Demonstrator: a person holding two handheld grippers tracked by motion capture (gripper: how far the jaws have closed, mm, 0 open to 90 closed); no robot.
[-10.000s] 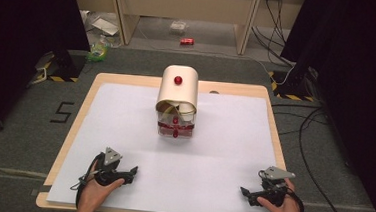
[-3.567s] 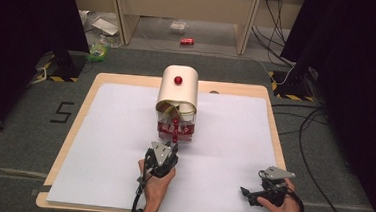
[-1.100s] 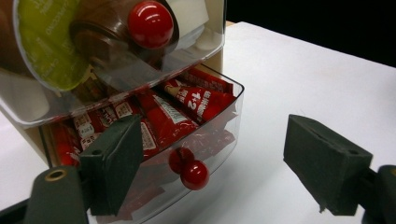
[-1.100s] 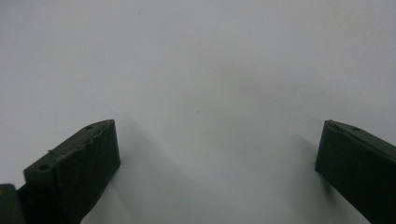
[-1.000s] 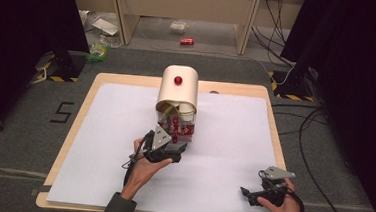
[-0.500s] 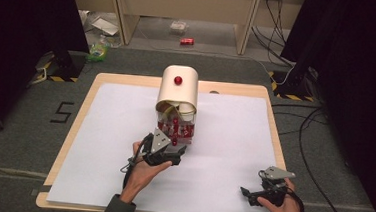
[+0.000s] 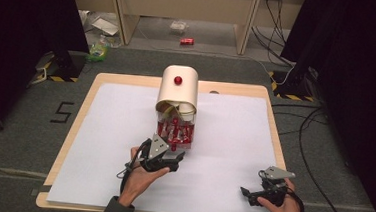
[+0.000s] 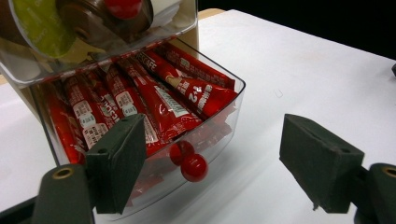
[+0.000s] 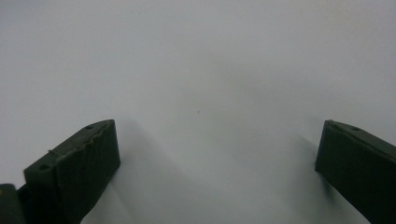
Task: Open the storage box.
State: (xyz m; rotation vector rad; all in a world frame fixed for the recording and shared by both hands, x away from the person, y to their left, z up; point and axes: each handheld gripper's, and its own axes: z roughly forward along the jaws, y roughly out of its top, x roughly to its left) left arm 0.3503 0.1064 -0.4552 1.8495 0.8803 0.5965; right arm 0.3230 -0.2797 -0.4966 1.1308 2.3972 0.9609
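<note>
The clear drawer with the red coffee sticks stands at the foot of the cream dispenser, near the middle of the white table, and it is pulled out toward the person. In the left gripper view the sticks lie side by side in the drawer, leaning back under the upper part of the dispenser, and a small red knob sits on the curved front wall of the drawer. The left gripper is held just in front of this drawer; its jaws are spread wide, one jaw before the left part of the drawer front and the other out over the bare table, and the pads press on nothing. If the near jaw touches the plastic wall I cannot say surely, because the view is too close. The right gripper rests on the table near the front edge on the right side, well apart from the dispenser, with its jaws spread and only white surface between them.
</note>
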